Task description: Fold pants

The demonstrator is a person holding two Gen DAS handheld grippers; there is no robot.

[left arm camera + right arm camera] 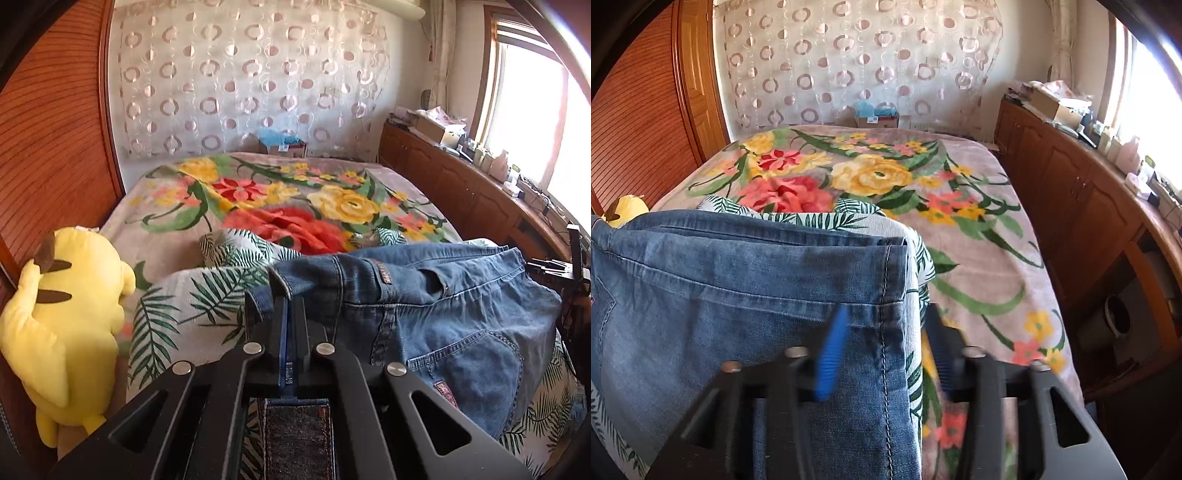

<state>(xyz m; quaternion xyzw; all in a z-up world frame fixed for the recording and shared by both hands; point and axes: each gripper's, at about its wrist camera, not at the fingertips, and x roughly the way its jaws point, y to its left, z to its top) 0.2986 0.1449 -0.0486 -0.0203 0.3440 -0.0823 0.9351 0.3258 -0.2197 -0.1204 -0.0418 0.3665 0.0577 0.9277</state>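
Note:
Blue denim pants (pixel 436 295) lie on a palm-leaf cushion on the bed, back pocket and waistband showing. My left gripper (pixel 290 306) is shut on the waistband corner of the pants. In the right wrist view the pants (pixel 746 295) fill the lower left. My right gripper (pixel 886 317) is open, its jaws wide apart around the pants' right edge, one blue-padded finger (pixel 831 354) over the denim and the other finger (pixel 942 339) beside it. The right gripper also shows at the far right of the left wrist view (pixel 569 266).
A floral blanket (pixel 923 184) covers the bed. A palm-leaf cushion (pixel 192 295) lies under the pants. A yellow plush toy (pixel 70 317) sits at the left against the wooden wardrobe (pixel 48 140). A wooden cabinet (pixel 1082 206) with clutter runs along the right below the window.

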